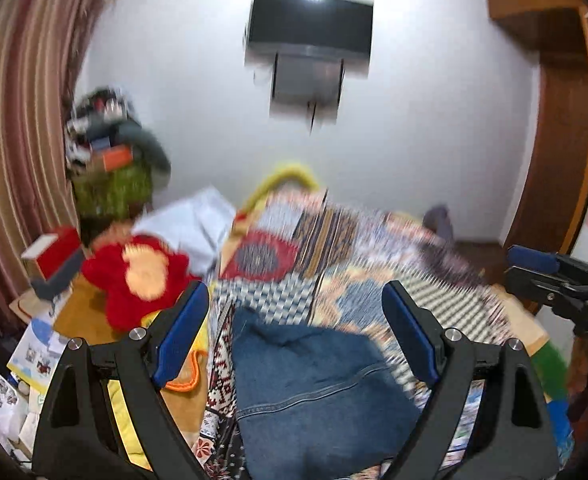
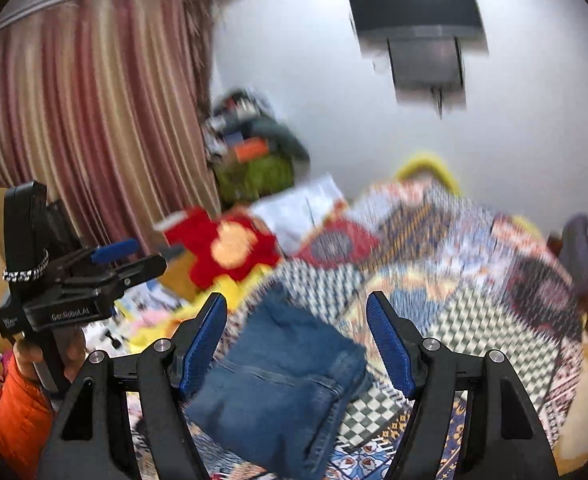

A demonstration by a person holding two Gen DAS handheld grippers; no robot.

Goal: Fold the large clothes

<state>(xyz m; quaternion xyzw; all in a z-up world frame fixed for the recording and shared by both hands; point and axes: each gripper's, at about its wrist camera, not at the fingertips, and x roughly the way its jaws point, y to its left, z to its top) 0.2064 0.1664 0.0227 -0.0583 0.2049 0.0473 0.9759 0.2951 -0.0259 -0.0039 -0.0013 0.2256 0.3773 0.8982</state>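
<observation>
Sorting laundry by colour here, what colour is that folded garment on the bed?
Blue denim, the folded jeans; clearest in the right wrist view.

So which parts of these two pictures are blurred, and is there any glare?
Left wrist view: the patterned bedspread and wall TV are motion-smeared, with glare on the TV's top edge; the gripper's jaws stay sharp. Right wrist view: same smear, folded jeans softer, fisheye bending the curtain.

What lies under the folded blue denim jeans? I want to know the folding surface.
The folded blue denim jeans rest on a multicoloured patchwork-patterned bedspread. The patch directly beneath them is covered, so anything under there cannot be seen.
</observation>
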